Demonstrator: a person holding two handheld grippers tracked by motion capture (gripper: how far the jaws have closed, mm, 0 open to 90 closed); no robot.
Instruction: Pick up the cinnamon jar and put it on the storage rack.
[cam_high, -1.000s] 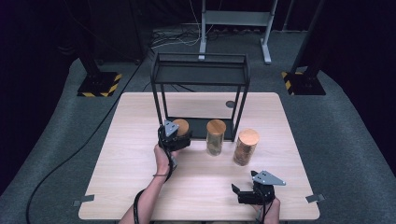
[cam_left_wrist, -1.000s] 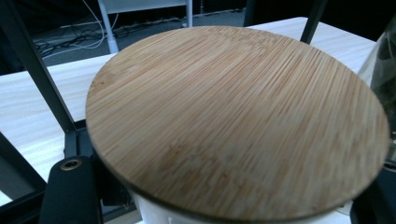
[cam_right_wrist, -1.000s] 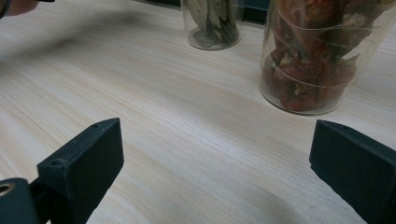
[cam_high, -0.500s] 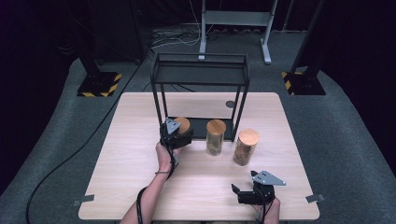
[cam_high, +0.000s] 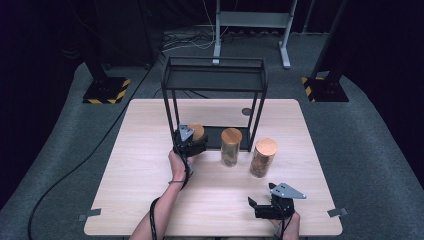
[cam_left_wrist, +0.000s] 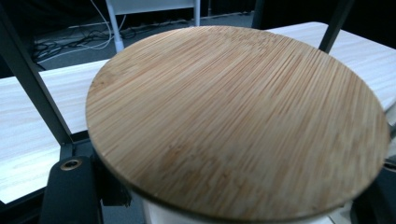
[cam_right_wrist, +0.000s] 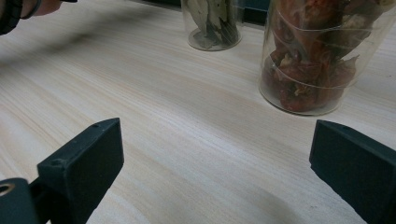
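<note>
Left tongs (cam_high: 190, 142) shifted slightly toward the black rack (cam_high: 215, 75) since the earlier frame, clamped on a bamboo-lidded jar (cam_left_wrist: 238, 121) between their jaws, at the rack's lower shelf edge. Just right of them a bay-leaf jar (cam_high: 231, 147) stands, then a chilli jar (cam_high: 262, 157). Right tongs (cam_high: 260, 206) rest unmoved near the table (cam_high: 140, 175) edge, jaws wide, nothing between; both jars lie ahead of them.

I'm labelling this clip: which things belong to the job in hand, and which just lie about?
In the job:
- left tongs, shut on the bamboo-lidded jar
- black wire rack

Lying about:
- jar of leaves
- jar of red chillies
- right tongs, open, idle
</note>
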